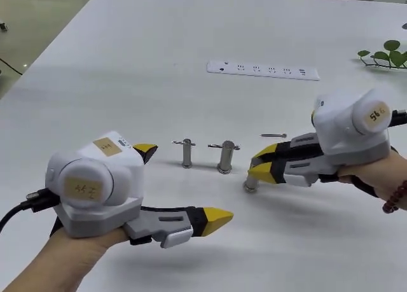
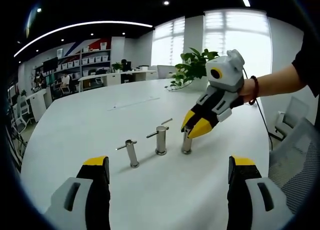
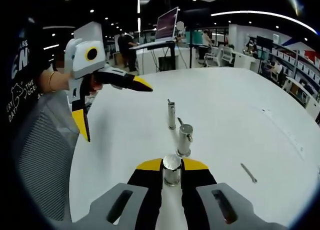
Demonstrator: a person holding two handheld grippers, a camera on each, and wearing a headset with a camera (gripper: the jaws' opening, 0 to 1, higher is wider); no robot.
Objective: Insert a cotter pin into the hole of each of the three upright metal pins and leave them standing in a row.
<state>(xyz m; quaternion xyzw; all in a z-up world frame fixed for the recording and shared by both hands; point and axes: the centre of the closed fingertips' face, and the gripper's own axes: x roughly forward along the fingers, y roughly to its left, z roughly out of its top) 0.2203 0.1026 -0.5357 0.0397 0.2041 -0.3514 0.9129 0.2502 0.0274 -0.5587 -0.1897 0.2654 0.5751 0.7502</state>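
I have the right gripper [image 1: 254, 164] clamped on the end pin [image 3: 171, 170], which stands upright just right of the middle pin [image 1: 225, 157] and a little nearer me. The middle pin has a cotter [image 1: 216, 146] through its top, as does the left pin [image 1: 186, 153] just beside it. A loose cotter [image 1: 273, 135] lies flat beyond and right of the middle pin. My left gripper [image 1: 182, 182] hovers left of it, jaws wide apart.
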